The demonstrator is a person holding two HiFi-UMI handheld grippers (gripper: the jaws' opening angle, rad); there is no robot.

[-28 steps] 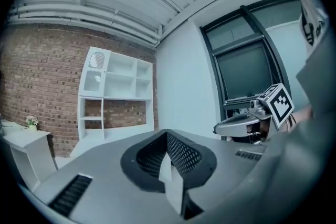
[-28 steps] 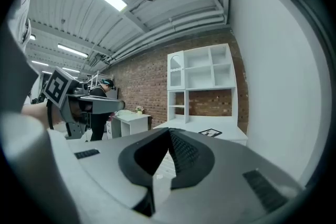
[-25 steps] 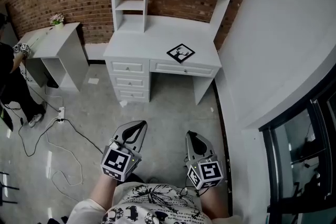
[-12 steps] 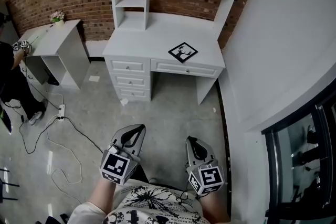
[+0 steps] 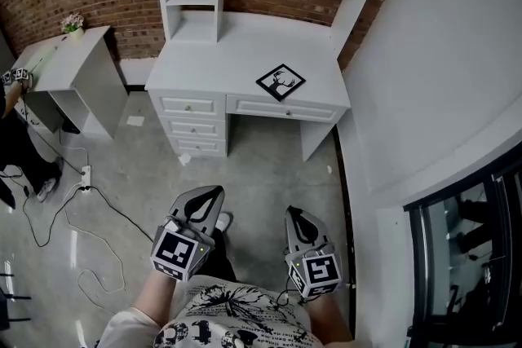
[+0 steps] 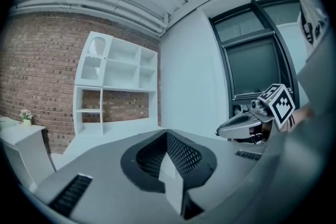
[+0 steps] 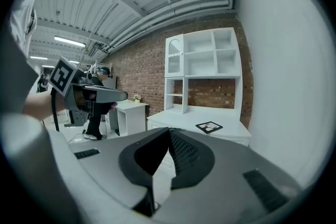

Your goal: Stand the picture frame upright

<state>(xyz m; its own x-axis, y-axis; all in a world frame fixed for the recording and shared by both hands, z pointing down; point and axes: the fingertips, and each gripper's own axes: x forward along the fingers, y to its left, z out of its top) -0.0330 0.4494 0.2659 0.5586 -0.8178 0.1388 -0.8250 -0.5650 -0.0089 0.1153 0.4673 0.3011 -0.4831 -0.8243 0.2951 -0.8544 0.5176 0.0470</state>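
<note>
the picture frame (image 5: 280,82) lies flat on the white tabletop (image 5: 220,65), toward its right front part, with one corner turned to the person. it has not been stood up yet, so the task seems to be at its very beginning.

the left hand-held gripper (image 5: 214,192) and the right hand-held gripper (image 5: 291,211) are both held low in front of the person's body, above the floor (image 5: 261,167) and well apart from the tabletop. on each one the jaws are pressed together with nothing between them. this is probably only a carrying position, because there is nothing to take hold of from so far away.

the head view shows the full layout from above: the frame, the drawers (image 5: 189,126) and the open floor before them. the right gripper view looks at the frame from a low side angle, where it appears as a thin dark plate on the tabletop, so it is clearly not leaning on anything. the left gripper view does not show the frame at all. it gives the shelves (image 6: 113,86), the white wall and a dark window (image 6: 252,60).
</note>
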